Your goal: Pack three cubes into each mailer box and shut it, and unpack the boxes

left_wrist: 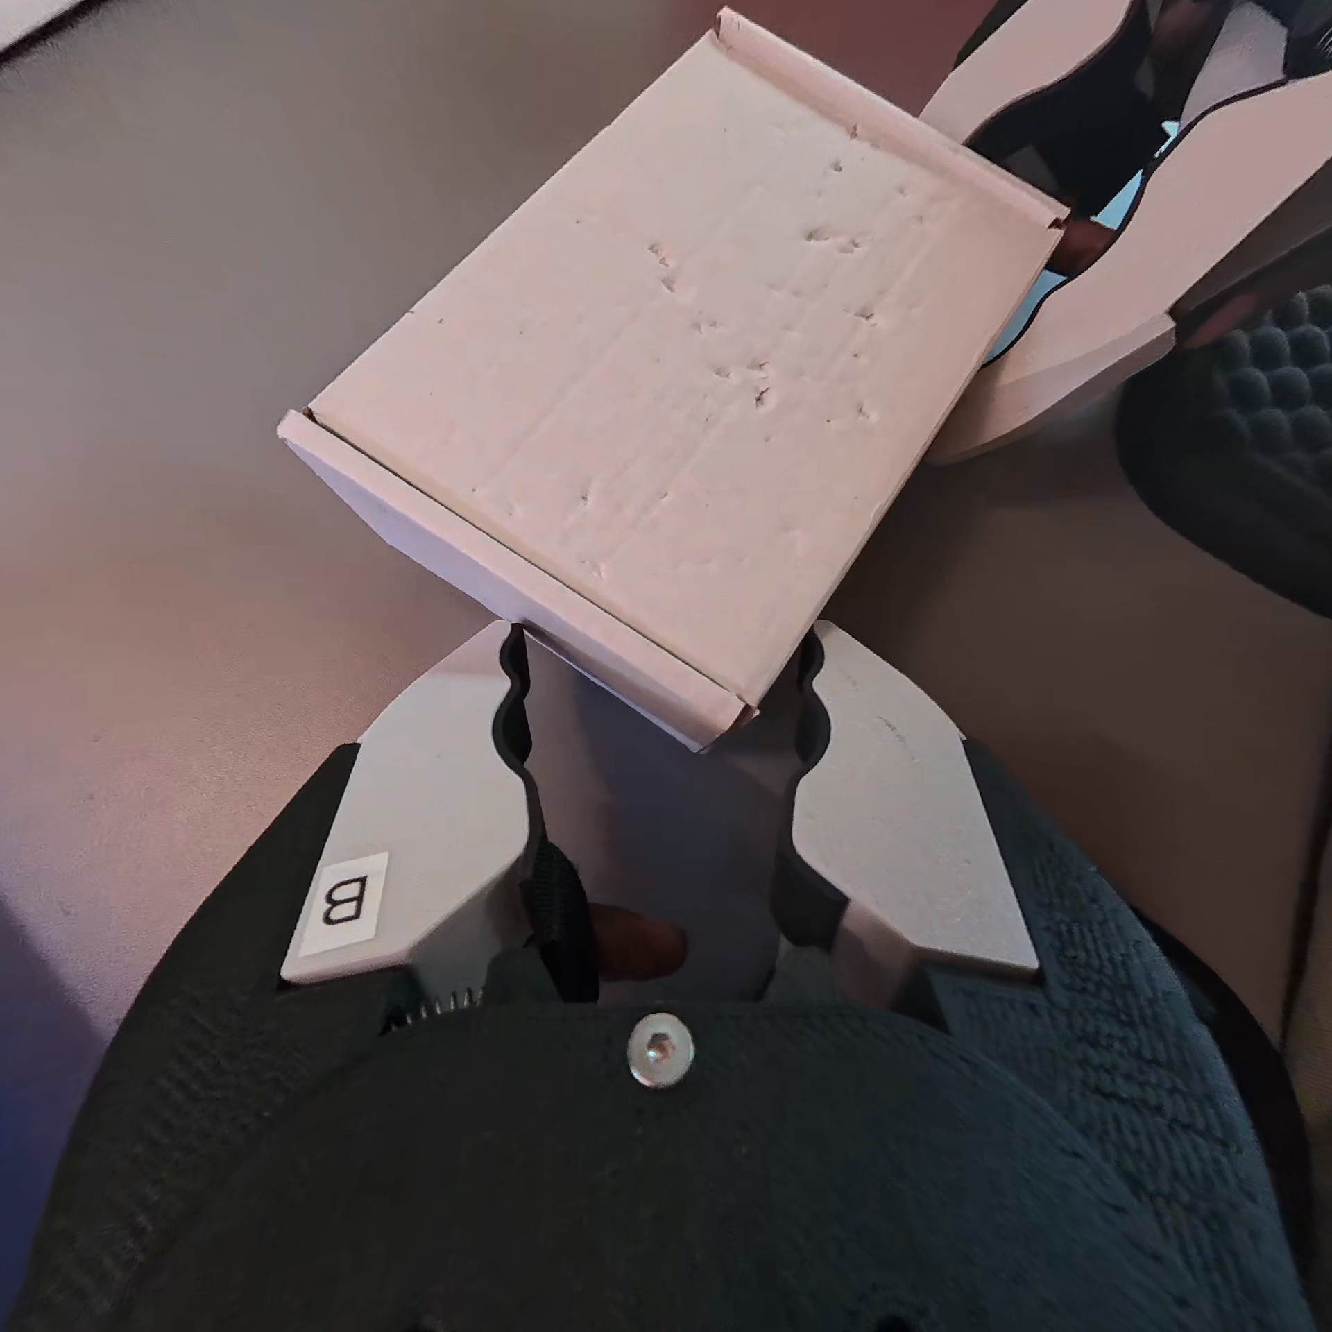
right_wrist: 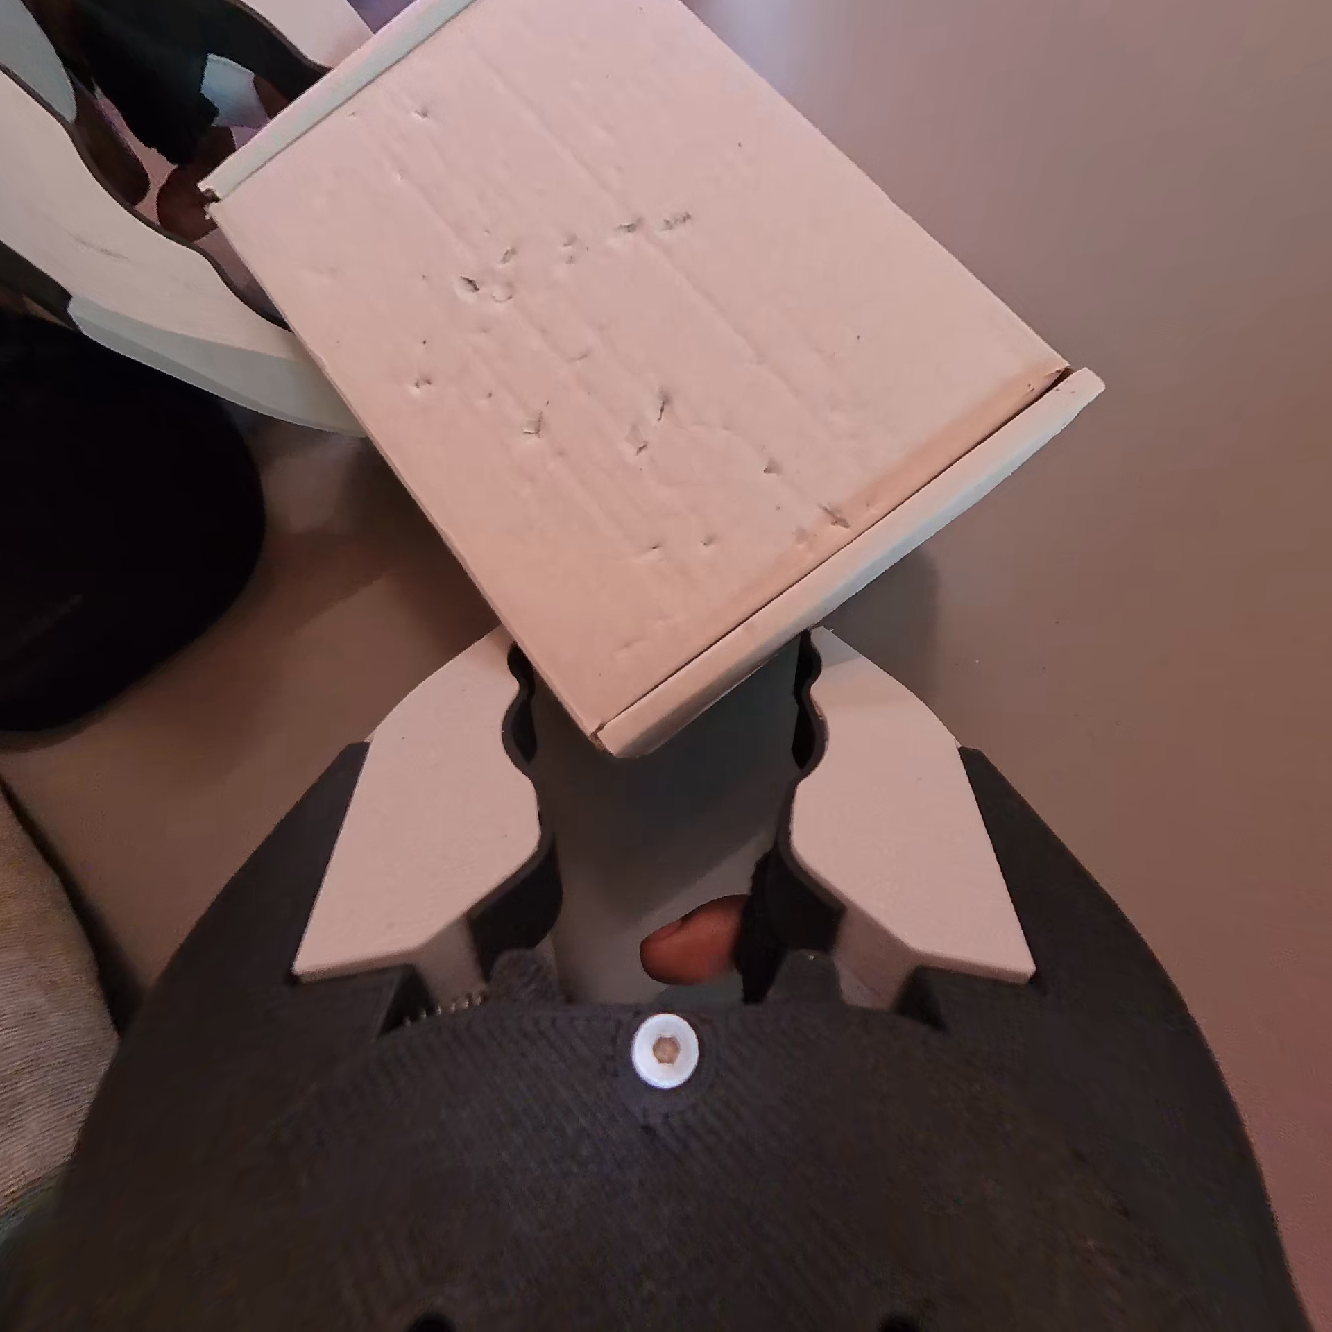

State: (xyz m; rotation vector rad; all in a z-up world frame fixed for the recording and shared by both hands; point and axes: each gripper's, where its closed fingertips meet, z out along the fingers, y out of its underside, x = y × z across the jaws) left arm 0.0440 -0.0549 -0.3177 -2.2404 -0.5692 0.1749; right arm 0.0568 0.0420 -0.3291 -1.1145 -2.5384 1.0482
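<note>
A closed white mailer box lies flat on the brownish-grey tabletop, its lid down and its top full of small dents and punctures. In the left wrist view the left gripper has its jaws open, with a wide gap between the two white fingers, and one near corner of the box reaches into this gap. The box does not seem to be pinched there, but whether the finger tips touch its edge I cannot tell. A white sticker sits on the left finger of this gripper. In the same view the right gripper shows at the far right corner of the box, very close to it, and a dark round thing with a bumpy surface lies just beside it. In the right wrist view the same mailer box fills the middle of the picture, turned at an angle, and its near corner comes between the tips of the right gripper. These jaws are open as well, with grey tabletop visible between the fingers behind the corner. The left gripper shows at the far left side of the box, near its edge, and a dark rounded object lies below it on the tabletop.
</note>
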